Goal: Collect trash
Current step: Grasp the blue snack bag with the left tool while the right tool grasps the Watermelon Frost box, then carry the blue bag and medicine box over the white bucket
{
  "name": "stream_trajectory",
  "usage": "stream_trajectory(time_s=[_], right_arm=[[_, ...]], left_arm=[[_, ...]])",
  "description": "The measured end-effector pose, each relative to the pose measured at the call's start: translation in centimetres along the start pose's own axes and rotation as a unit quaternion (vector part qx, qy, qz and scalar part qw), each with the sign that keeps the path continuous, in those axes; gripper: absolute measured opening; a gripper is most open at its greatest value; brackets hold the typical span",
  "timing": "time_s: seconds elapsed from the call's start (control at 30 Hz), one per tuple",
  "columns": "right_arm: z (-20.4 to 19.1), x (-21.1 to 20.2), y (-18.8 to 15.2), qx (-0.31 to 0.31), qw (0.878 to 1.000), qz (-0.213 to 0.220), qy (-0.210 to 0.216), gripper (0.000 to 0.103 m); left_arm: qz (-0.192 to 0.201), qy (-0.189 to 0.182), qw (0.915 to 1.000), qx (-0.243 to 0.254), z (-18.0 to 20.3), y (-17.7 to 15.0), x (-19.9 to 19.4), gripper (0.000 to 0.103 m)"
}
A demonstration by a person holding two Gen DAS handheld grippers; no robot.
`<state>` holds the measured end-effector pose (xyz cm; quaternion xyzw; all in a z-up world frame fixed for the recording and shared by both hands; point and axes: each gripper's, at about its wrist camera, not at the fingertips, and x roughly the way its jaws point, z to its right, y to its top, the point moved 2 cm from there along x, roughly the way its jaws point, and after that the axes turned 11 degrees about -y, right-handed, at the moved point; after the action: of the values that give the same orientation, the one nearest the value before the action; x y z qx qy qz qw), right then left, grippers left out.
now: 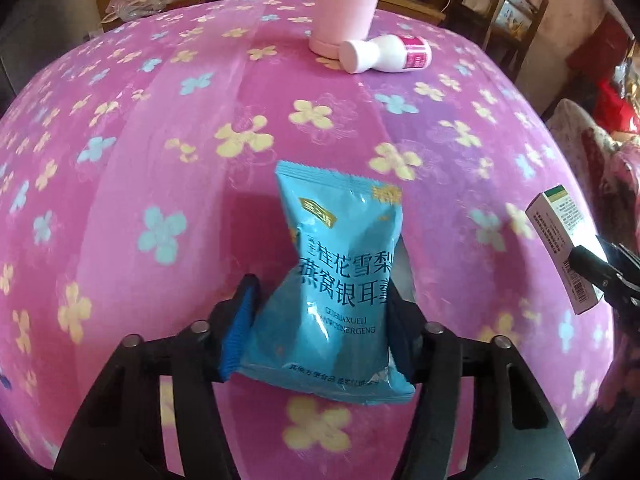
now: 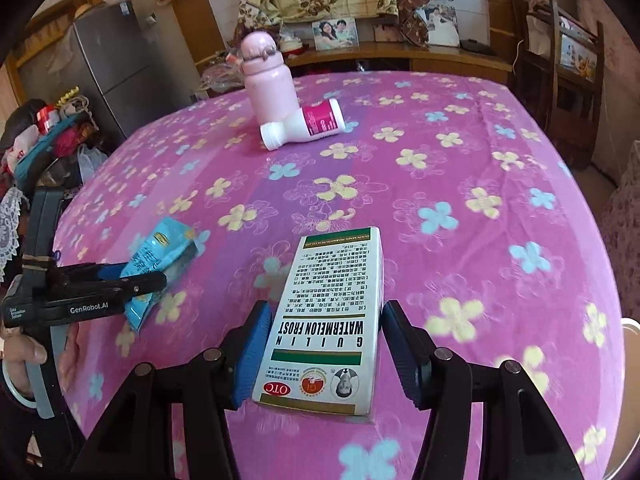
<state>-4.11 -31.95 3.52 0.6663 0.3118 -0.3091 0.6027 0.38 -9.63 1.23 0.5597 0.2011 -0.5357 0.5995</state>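
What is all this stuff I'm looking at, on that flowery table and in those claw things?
snack packet: one, blue, pinched between the left claw's fingers, above the cloth
medicine box: one, white and green, between the right claw's fingers
flask: one, pale pink, upright at the far side of the table
small bottle: one, white with a magenta label, lying on its side against the flask
tablecloth: one, pink with yellow and blue flowers, covering the table
fridge: one, grey, behind the table on the left
framed photos: several, on the wooden shelf behind
left gripper: black with blue pads, shut on the packet
right gripper: same make, closed on the box
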Motion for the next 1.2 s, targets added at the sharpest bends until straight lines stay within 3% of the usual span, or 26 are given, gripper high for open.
stream_trajectory(time_s=[0.13,0.5,0.83,1.2], right_arm=[[0.7,-2.6,-1.3,-0.002,1.000,0.018,-0.007,0.056],[5.7,-7.3,-4.8,0.026,0.998,0.039,-0.042,0.056],[13.8,-10.5,-8.0,0.088,0.991,0.042,-0.089,0.056],[20.3,-11.9,-11.3,0.141,0.982,0.035,-0.122,0.056]], left_arm=[[0.029,0.004,0.9992,0.026,3.0,-1.1,-2.0,0.053],[0.050,-0.050,0.9948,0.074,12.8,-1.9,-3.3,0.053],[0.047,-0.088,0.9866,0.129,22.4,-2.3,-1.7,0.053],[0.023,-0.115,0.9787,0.168,30.1,-3.1,1.5,0.053]])
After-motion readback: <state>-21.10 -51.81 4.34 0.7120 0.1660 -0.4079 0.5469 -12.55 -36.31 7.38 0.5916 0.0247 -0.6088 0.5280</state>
